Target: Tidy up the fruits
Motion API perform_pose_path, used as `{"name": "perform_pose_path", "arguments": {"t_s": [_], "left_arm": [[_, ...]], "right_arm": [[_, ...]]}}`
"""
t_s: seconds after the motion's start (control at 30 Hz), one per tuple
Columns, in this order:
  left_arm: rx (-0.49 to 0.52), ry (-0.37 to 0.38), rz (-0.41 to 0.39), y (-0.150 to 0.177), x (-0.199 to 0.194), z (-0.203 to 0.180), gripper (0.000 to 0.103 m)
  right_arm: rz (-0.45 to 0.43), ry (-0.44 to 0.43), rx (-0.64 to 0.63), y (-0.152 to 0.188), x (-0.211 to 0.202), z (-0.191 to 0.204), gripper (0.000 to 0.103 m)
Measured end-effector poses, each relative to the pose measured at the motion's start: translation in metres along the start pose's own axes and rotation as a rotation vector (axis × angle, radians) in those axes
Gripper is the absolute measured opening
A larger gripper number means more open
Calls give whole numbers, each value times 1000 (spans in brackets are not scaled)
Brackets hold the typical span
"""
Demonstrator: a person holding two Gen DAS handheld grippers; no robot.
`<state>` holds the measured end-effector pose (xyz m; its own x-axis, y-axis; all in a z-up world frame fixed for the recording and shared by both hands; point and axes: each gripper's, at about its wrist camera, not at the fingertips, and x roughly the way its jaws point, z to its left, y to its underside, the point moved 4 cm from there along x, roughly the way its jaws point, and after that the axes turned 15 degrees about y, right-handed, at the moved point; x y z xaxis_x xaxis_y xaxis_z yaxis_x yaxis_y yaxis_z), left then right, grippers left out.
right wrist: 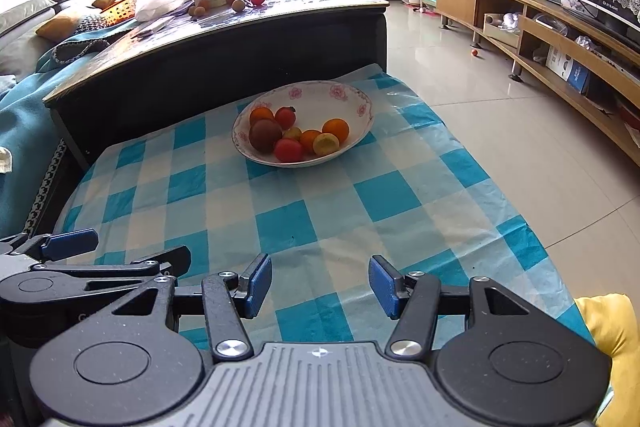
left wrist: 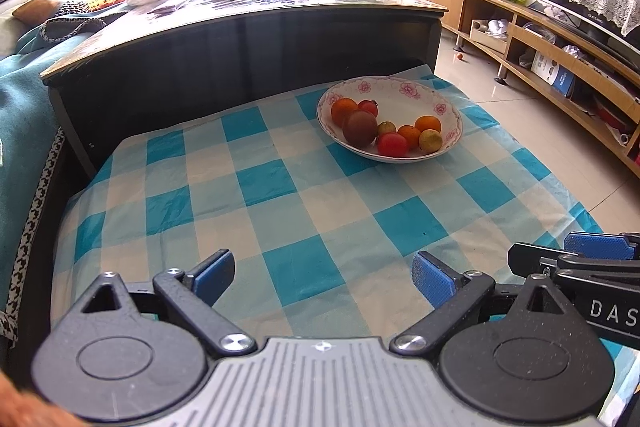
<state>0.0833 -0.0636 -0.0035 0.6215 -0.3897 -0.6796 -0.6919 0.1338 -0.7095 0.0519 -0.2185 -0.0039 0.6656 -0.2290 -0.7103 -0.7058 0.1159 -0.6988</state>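
A white bowl with a pink flower rim [left wrist: 404,87] [right wrist: 320,93] stands at the far side of the blue checked cloth [left wrist: 304,211] [right wrist: 320,211]. It holds several fruits: oranges, red ones, yellow-green ones and a dark brown one [left wrist: 359,127] [right wrist: 265,135]. My left gripper [left wrist: 323,277] is open and empty over the near part of the cloth. My right gripper [right wrist: 320,285] is open and empty beside it, also near the front. Each gripper shows at the edge of the other's view.
A dark higher table [left wrist: 248,23] stands behind the cloth, with more fruit, a box and a bag on it. A teal-covered sofa [left wrist: 24,107] is at the left. Tiled floor and a long wooden TV bench [left wrist: 560,67] lie at the right. A yellow object [right wrist: 612,331] is near right.
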Motion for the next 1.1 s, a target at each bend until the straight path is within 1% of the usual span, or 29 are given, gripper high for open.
{"name": "perform_pose_path", "arguments": {"t_s": [0.5,0.93,1.1], "left_arm": [[14,-18,13,7,4,-1,103],[14,-19,14,8,5,-1,103],[-9,-13,32,9,6,1,103]], "right_arm": [[5,26,-18,4,2,3,50],[7,27,-16,6,3,3,50],[8,26,-16,7,2,3,50]]}}
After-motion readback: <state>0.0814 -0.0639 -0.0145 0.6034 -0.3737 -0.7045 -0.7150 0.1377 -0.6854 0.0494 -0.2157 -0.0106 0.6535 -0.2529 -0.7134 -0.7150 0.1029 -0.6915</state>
